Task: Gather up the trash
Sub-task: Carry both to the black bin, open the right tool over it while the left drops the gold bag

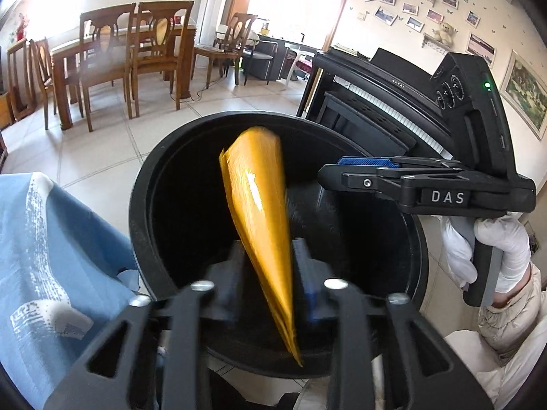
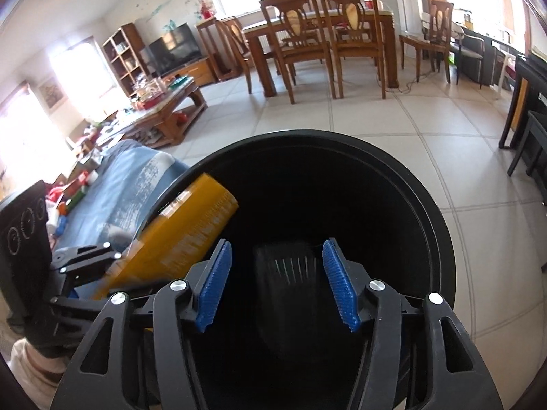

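Two grippers over one round black plastic bin (image 1: 143, 205) — looks like the drop-off part of the trash run. Going left to right in the left wrist view: a blue patterned cloth (image 1: 51, 239) drapes beside the bin, then comes the bin's mouth, then the left gripper (image 1: 270, 270) with a flat glossy orange-yellow packet (image 1: 259, 212) standing between its blue pads. Those jaws are roughly half spread and there's a visible gap on either side of the packet, so I'd say it's been let go and is slipping in, tip down; it's blurred, so I can't swear nothing touches it. Further right, the right gripper (image 1: 342, 167) reaches in side-on, held by a white-gloved hand (image 1: 495, 253).

From the right wrist view the right gripper (image 2: 277, 283) is also partly open with nothing between its pads, just the dark inside of the bin. My guess is both tools hover over the opening so anything released falls straight in.

Room-wise: pale tiled floor (image 2: 393, 130), wooden dining table and chairs (image 2: 321, 34), a cluttered low coffee table (image 2: 160, 112), a black piano (image 1: 376, 102) — ordinary living room.
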A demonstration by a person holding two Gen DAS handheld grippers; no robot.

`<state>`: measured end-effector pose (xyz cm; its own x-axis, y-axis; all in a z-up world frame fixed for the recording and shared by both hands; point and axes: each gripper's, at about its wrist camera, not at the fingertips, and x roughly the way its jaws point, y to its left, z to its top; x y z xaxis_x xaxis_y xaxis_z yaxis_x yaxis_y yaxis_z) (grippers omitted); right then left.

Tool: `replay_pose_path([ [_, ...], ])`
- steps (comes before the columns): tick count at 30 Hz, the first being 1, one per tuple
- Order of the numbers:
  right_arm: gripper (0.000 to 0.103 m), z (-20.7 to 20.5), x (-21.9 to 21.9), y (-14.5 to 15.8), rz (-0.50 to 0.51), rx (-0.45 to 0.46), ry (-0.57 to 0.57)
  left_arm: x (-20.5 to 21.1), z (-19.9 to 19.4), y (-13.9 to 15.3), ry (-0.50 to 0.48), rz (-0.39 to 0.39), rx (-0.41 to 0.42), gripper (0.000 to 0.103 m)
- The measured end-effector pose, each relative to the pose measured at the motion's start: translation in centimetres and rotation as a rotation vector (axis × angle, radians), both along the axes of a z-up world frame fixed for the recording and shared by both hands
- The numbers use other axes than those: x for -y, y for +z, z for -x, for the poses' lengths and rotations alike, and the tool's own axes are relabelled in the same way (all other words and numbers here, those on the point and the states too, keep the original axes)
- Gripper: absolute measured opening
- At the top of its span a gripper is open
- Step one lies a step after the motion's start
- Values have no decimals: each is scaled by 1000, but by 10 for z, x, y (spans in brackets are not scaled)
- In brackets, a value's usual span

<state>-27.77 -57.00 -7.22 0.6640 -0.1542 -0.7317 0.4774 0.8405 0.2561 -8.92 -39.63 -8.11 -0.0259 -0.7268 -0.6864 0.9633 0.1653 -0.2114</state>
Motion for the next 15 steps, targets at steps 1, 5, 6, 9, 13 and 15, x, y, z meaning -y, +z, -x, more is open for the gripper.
replay_pose_path([
  [1, 59, -1, -1, 1, 3, 2, -1, -2, 1, 2, 7, 6, 13, 60],
  [5, 63, -4, -7, 8, 23, 16, -6, -6, 7, 6, 6, 22, 27, 65],
  [6, 63, -4, -9, 11, 27, 20, -7, -8, 8, 7, 7, 25, 28, 65],
  [9, 71, -6, -16, 19, 42, 35, 0, -17, 8, 10, 16, 42, 23, 70],
  [13, 76, -14, -29, 28, 56, 58, 33, -34, 3, 19, 57, 69, 30, 85],
  [15, 84, -23, -41, 32, 53, 70, 67, -48, -4, 25, 100, 82, 41, 93],
])
